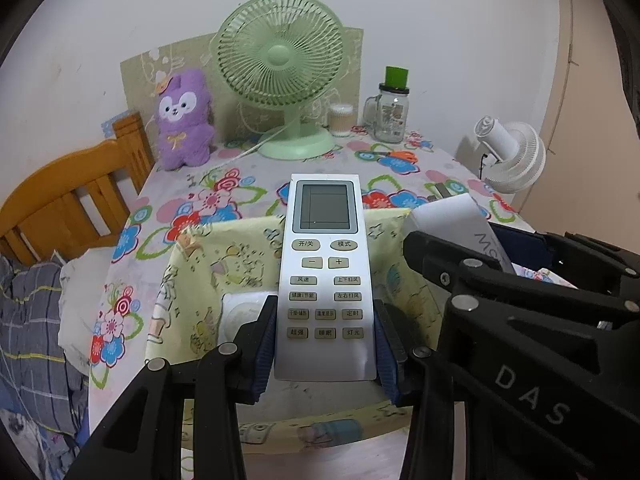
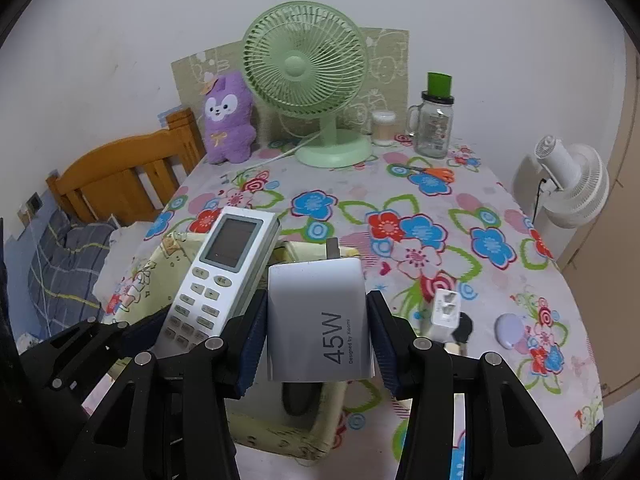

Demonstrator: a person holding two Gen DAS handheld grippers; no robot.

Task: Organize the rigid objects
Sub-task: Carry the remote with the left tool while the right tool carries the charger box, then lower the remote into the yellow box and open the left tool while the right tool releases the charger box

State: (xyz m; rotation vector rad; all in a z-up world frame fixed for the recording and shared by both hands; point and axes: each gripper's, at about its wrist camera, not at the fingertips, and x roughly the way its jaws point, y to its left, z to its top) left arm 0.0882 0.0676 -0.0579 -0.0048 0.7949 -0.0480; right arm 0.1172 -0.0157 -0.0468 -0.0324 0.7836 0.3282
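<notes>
Left wrist view, lower centre: a silver remote control point(image 1: 325, 280) is being gripped by the left gripper point(image 1: 326, 344), jaws closed on its two long edges near the button end, screen end pointing toward the top of the frame. It is being held above a yellow fabric basket point(image 1: 208, 264) occupying the lower middle of the frame; a side grip is probably being used so the remote can be lowered lengthwise into the basket. A white round-faced item point(image 1: 242, 312) is already lying inside the basket at lower left of the remote.

Right wrist view, lower centre: a white 45W charger point(image 2: 318, 320) is being gripped by the right gripper point(image 2: 318, 340), jaws closed on its flat sides, prongs pointing toward the top of the frame. It is being held over the basket's right part, just right of the remote, apparently for dropping in beside it.

Further right, on the flowered tabletop point(image 2: 440, 208): a small white adapter point(image 2: 446, 314) and a lilac oval object point(image 2: 510, 330) are lying outside the basket, judged as still to be collected. Orange-handled scissors point(image 2: 430, 172) are lying in the upper right, near a glass jar point(image 2: 434, 128).

Judgement: both held items are being brought to the basket together; release is not yet done.
</notes>
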